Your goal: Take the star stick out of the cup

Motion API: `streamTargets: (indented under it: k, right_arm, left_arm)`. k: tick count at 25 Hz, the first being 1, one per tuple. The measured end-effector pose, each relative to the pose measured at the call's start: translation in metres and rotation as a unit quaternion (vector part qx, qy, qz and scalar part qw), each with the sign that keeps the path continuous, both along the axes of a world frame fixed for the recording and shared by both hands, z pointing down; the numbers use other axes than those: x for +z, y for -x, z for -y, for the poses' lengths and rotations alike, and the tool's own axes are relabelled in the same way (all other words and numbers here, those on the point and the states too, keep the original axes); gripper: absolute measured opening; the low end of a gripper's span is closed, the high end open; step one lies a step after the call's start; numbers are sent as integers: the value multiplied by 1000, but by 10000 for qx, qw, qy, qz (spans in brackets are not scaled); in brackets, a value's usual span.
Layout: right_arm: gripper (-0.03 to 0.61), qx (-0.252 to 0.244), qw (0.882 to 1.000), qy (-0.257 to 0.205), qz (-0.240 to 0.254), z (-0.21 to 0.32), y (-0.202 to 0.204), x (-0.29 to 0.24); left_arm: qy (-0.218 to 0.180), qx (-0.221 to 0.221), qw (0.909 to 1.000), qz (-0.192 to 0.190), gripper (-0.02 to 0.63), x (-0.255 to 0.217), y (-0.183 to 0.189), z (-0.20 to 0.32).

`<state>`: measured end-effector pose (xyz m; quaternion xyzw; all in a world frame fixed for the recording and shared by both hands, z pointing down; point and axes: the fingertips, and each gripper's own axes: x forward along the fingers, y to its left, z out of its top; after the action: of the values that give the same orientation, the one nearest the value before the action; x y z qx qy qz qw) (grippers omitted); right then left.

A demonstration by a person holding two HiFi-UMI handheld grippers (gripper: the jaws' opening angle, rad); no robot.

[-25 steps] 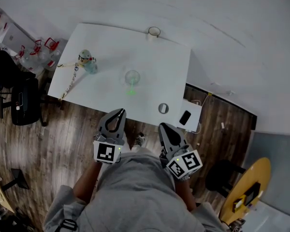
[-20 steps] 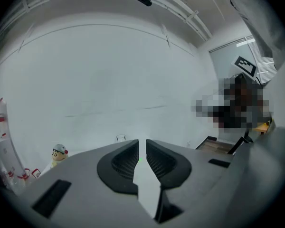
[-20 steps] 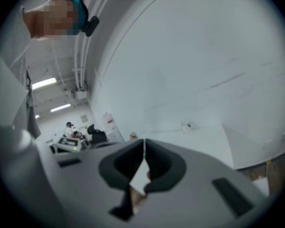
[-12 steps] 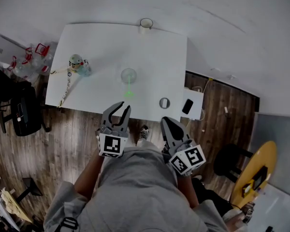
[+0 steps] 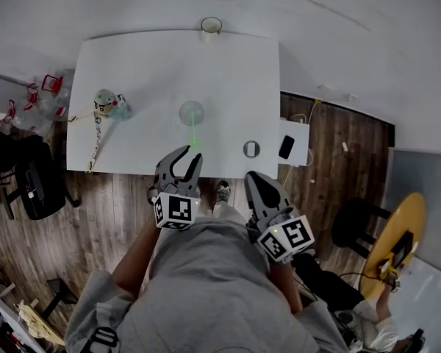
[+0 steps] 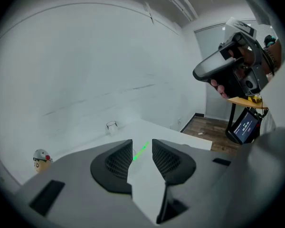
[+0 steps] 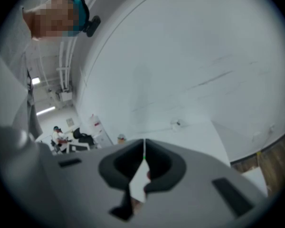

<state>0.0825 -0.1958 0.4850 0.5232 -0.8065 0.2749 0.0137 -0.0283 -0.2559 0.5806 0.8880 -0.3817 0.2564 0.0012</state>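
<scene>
Approach step, nothing grasped. The left tongs (image 5: 189, 157), by the white table's (image 5: 132, 65) near edge, are opening and empty; the right tongs (image 7: 144, 150) are pressed together. The thin green star stick (image 5: 195, 134) seemingly stands in the clear cup (image 5: 191, 112) mid-table, its long axis leaning toward that edge. Next: reach forward and pinch its upper end.

Nothing legible anywhere. One marker cube (image 5: 178, 210) and the other marker cube (image 5: 287, 239) carry only black-and-white square patterns, not letters or digits. A dark screen (image 6: 244, 126) on a stand shows a few pale lines of print, too small to read. A red-and-white sign (image 7: 98, 124) on the far wall is blurred.
</scene>
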Motion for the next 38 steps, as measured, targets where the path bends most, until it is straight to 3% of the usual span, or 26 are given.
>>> streamTargets:
  k: [8, 15, 20, 27, 38]
  right_arm:
    - [35, 375, 9993, 89, -19, -1, -4, 3]
    - [35, 627, 9980, 94, -25, 1, -10, 3]
    - [35, 723, 9973, 115, -7, 2, -10, 5]
    - [35, 782, 9969, 98, 19, 3, -14, 6]
    - [35, 575, 9983, 77, 52, 5, -12, 5]
  left_arm:
    - [179, 279, 9992, 209, 158, 16, -9, 8]
    - [304, 244, 9986, 347, 156, 27, -11, 15]
    - [305, 244, 9984, 410, 101, 30, -9, 22]
    - [369, -5, 9988, 317, 66, 31, -2, 26]
    - [294, -816, 9962, 51, 44, 21, 20, 37]
